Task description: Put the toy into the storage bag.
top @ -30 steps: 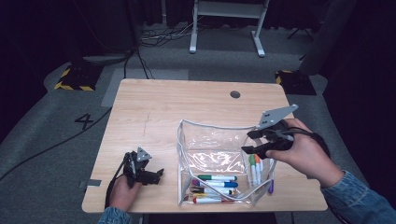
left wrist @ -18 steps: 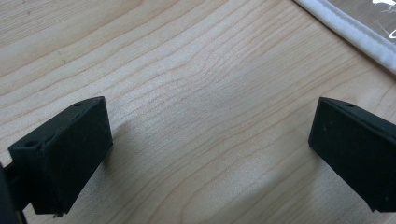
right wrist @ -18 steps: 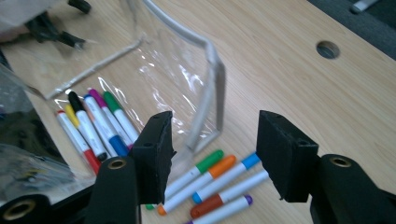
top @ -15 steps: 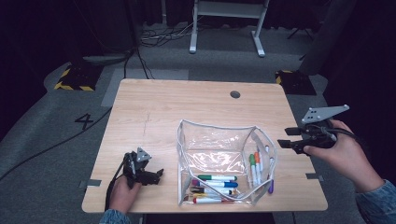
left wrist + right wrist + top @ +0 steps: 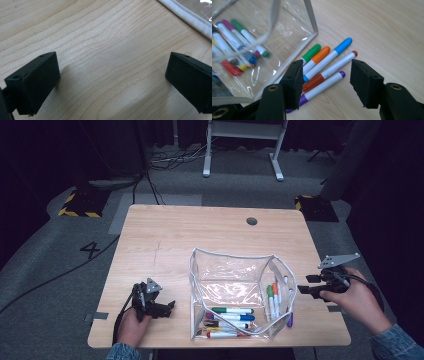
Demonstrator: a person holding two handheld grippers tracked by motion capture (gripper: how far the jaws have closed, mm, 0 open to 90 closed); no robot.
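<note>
Left claw [image 5: 167, 306]: we hold it low near the surface's [image 5: 200, 230] front-left corner — jaws wide apart, bare wood between them.
Right claw [image 5: 305, 285]: jaws apart, nothing gripped; we hold it at the right edge, aimed at the loose markers [image 5: 329, 67].
Markers: five in a row on the surface, just beside the pouch's right wall — green, orange, blue, brown and purple caps.
Pouch [image 5: 227, 270]: clear, mouth open, near the front edge, more markers inside.

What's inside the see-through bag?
Inside the clear pouch lie several markers, with green, blue, red and yellow caps, piled at its near end. They overlap, so an exact count is hidden. More markers lie outside beside it.
</note>
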